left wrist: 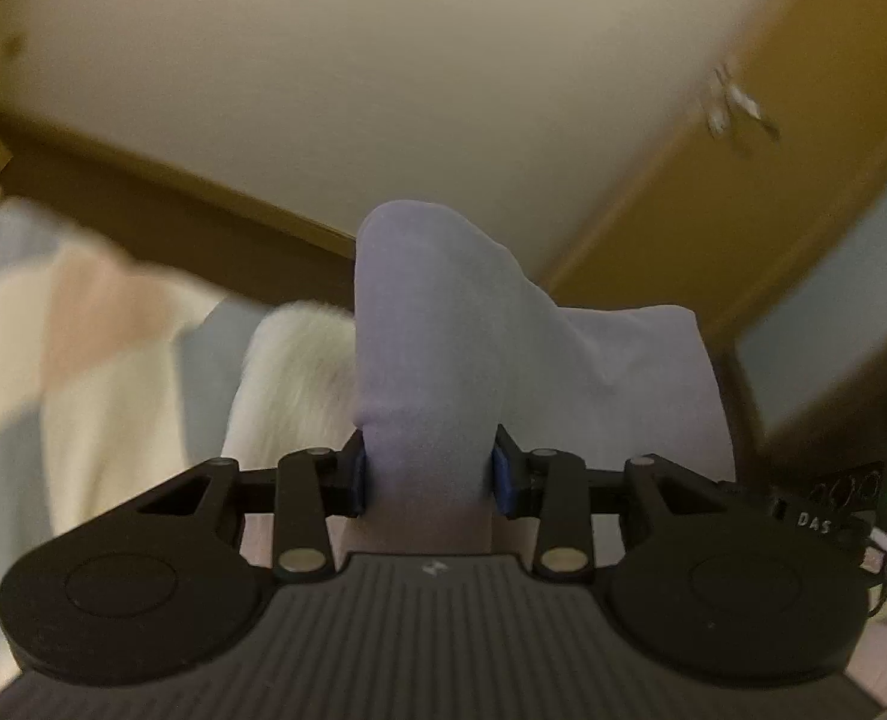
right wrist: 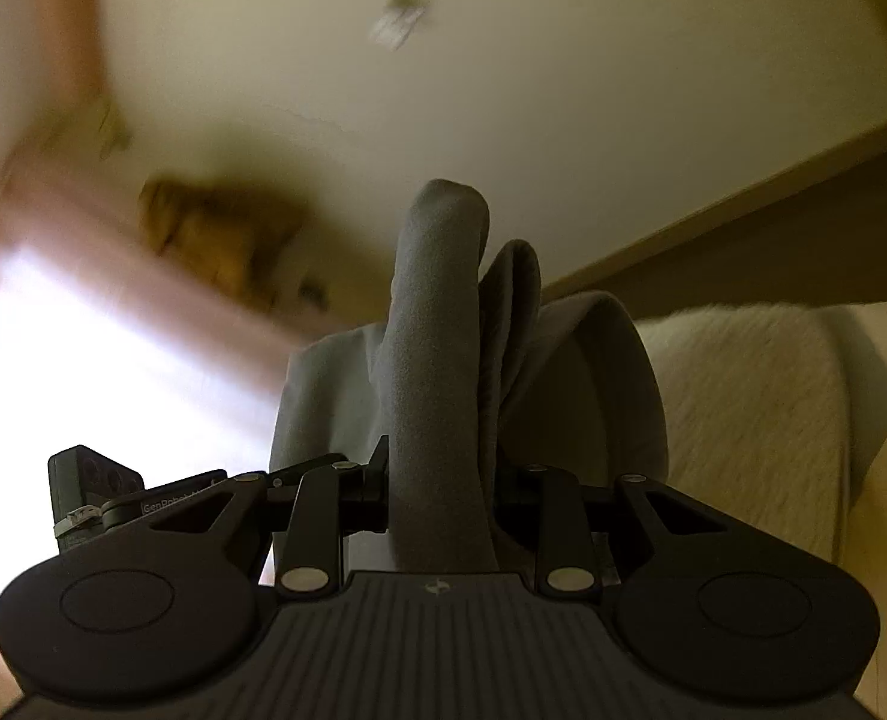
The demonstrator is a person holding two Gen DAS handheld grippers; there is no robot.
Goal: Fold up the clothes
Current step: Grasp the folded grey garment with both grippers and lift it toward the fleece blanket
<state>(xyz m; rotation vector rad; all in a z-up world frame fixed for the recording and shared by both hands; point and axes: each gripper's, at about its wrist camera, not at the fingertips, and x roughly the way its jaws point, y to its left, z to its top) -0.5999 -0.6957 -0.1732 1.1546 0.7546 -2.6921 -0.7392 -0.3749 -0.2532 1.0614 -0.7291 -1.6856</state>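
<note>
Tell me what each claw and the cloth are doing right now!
Left claw: shut on the pale cloth.
Pale cloth: pinched, bunched into a fold that sticks up past the claw.
Right claw: shut on the grey cloth.
Grey cloth: pinched, gathered in upright folds.
Fluffy white blanket: lying behind the grey cloth, not held.

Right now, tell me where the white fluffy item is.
The white fluffy item lies just behind the pale cloth, left of it in the left wrist view, right of it in the right wrist view.
</note>
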